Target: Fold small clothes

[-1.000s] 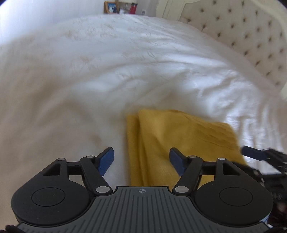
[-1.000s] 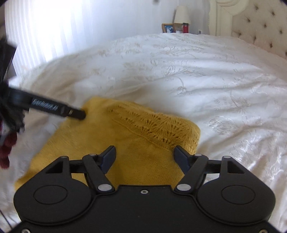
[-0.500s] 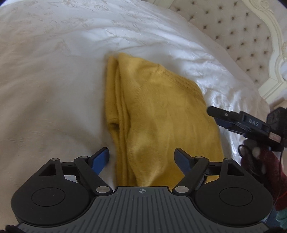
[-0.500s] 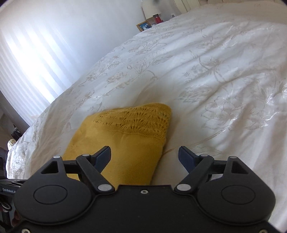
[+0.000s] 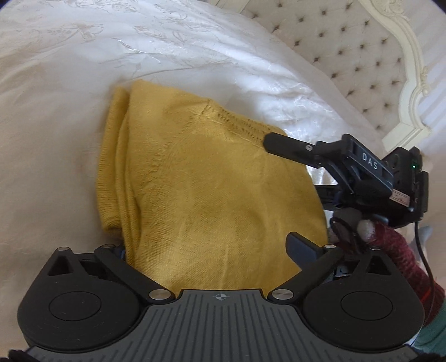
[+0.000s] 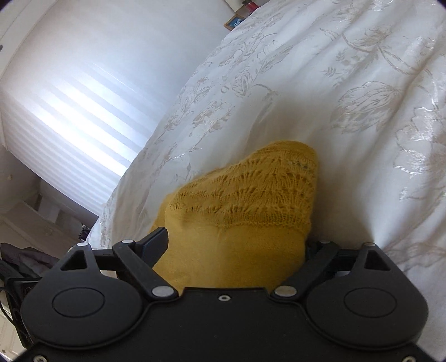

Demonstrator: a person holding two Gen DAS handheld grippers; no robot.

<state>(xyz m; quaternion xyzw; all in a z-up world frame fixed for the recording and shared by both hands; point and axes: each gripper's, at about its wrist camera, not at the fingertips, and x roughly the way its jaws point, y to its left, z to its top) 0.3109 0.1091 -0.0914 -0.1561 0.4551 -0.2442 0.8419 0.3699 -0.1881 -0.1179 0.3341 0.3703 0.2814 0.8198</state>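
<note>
A folded mustard-yellow knit garment [image 5: 200, 181] lies on the white bedspread [image 5: 55, 111]. My left gripper [image 5: 209, 245] is open, its fingers spread around the garment's near end; the left finger is partly hidden under the fabric. My right gripper [image 6: 234, 245] is open too, straddling the garment's [image 6: 245, 200] lace-patterned end, with its right finger tucked beside the fabric. The right gripper also shows in the left wrist view [image 5: 348, 167], at the garment's right edge.
The white embroidered bedspread [image 6: 348, 97] spreads all around. A tufted headboard [image 5: 348, 50] stands at the far right. A window with bright blinds [image 6: 69, 111] and a bedside picture frame [image 6: 234, 22] lie beyond the bed. A red-sleeved hand [image 5: 398, 250] holds the right gripper.
Both grippers have moved forward and down onto the garment; it now lies between each pair of open fingers. The garment itself has stayed in place.
</note>
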